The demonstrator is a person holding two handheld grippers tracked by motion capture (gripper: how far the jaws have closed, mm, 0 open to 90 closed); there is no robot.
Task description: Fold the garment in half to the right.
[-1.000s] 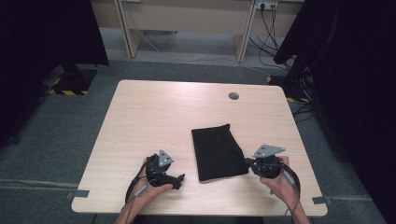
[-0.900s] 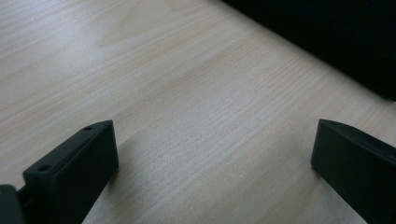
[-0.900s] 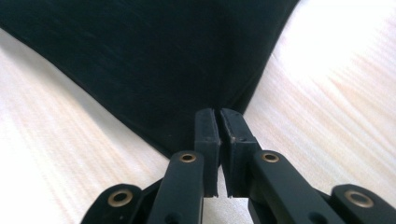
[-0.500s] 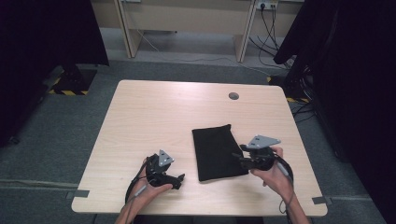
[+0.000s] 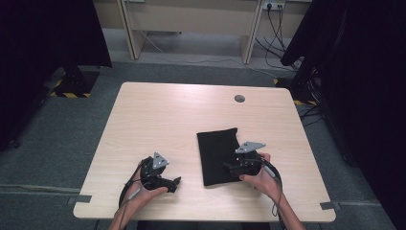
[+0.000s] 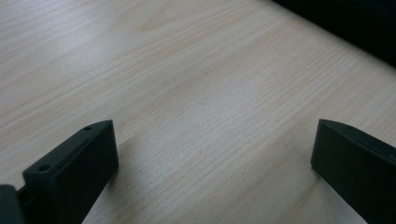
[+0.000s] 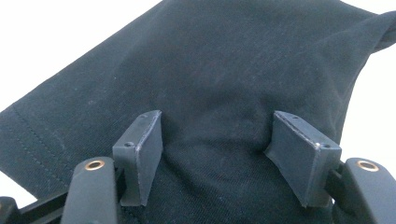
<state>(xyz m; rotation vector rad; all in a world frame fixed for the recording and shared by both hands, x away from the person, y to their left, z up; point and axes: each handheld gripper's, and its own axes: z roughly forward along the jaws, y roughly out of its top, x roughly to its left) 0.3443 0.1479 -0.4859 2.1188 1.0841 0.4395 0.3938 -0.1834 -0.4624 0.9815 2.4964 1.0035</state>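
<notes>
The right tongs (image 7: pixel 212 154) gape over the black cloth (image 5: pixel 219 154), gripping nothing. Left tongs (image 6: pixel 212 172) sit wide open above bare worktop (image 5: pixel 172 115), lower left. Soft and light, it likely lifts best pinched at an edge.

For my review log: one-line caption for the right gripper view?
Open right gripper pressed onto folded black cloth, jaws spread apart over the fabric.

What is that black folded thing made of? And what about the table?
The black folded thing looks like soft knit cloth, maybe cotton: matte, with a stitched hem line and a dent where the right gripper presses its open jaws in. The table looks like pale wood or a wood-look laminate, I can't tell which: smooth, with fine grain lines.
</notes>
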